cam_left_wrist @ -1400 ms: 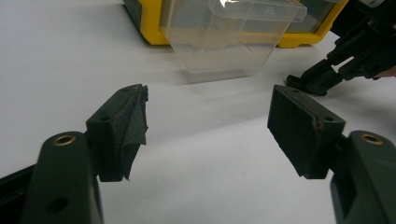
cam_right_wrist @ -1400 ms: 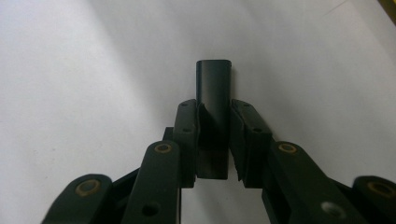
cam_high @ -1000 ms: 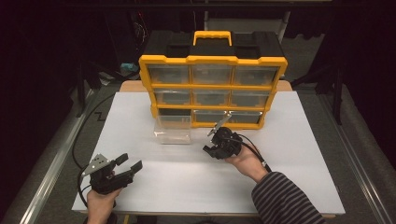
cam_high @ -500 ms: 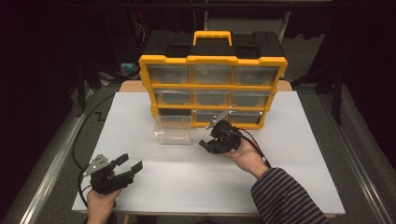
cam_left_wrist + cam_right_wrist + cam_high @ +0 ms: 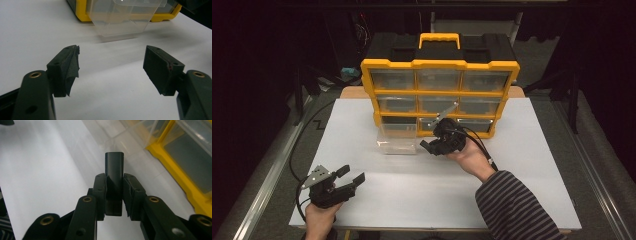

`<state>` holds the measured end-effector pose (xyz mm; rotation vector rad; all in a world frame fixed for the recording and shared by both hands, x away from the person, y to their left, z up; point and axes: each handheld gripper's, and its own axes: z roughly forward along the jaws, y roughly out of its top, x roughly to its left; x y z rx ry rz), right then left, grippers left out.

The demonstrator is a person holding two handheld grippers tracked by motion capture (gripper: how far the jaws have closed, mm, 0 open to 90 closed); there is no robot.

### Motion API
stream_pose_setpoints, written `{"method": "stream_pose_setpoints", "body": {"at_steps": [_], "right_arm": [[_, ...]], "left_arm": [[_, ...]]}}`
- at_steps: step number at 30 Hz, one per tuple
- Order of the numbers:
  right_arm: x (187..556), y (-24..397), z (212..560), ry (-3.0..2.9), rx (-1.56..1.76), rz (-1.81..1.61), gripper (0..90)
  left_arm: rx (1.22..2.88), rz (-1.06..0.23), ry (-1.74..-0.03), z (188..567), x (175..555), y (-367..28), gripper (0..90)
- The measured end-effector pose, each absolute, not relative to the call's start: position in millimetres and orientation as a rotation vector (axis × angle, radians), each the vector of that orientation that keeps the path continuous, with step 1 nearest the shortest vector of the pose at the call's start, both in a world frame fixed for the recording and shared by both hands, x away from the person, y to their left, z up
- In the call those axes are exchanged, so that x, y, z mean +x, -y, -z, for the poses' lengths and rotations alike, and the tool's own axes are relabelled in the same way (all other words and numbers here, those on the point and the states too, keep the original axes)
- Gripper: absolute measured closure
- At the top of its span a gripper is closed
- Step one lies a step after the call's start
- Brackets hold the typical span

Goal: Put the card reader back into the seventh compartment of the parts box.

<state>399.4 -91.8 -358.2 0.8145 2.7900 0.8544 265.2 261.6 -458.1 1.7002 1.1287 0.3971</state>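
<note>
A yellow and black drawer cabinet (image 5: 439, 95) stands at the back of the white table (image 5: 522, 165). One clear plastic drawer (image 5: 398, 137) is pulled out from its bottom left slot and rests on the table; it also appears in the left gripper view, drawer (image 5: 123, 18). My right gripper (image 5: 428, 145) hovers just right of that drawer, shut on a small black block (image 5: 114, 170) that sticks out past its pads. My left gripper (image 5: 350, 176) rests near the table's front left, open and empty, its pads (image 5: 68, 66) wide apart.
The cabinet's other drawers (image 5: 439, 80) are closed. A cable (image 5: 482, 150) trails from the right gripper over the striped sleeve (image 5: 512, 210). Another cable (image 5: 299, 145) runs off the table's left edge. A metal rail (image 5: 267, 175) borders the table at the left.
My right gripper has risen and shifted slightly toward the pulled-out drawer with the black block still held. The left gripper has stayed in place.
</note>
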Motion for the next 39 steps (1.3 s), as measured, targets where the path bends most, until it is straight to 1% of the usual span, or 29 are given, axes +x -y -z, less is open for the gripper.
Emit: {"method": "stream_pose_setpoints", "body": {"at_steps": [13, 29, 39], "right_arm": [[416.0, 68.6, 337.2, -2.773, 0.787, -0.853, 74.1], [436.8, 33.4, 337.3, -2.778, 0.796, -0.814, 74.0], [444.6, 18.5, 341.2, -2.78, 0.793, -0.799, 73.9]], "left_arm": [[1.699, -0.388, -1.126, 458.3, 265.5, -261.7, 29.5], [1.699, -0.379, -1.12, 458.2, 265.1, -261.4, 29.4], [1.697, -0.377, -1.117, 458.0, 264.8, -261.8, 29.4]]}}
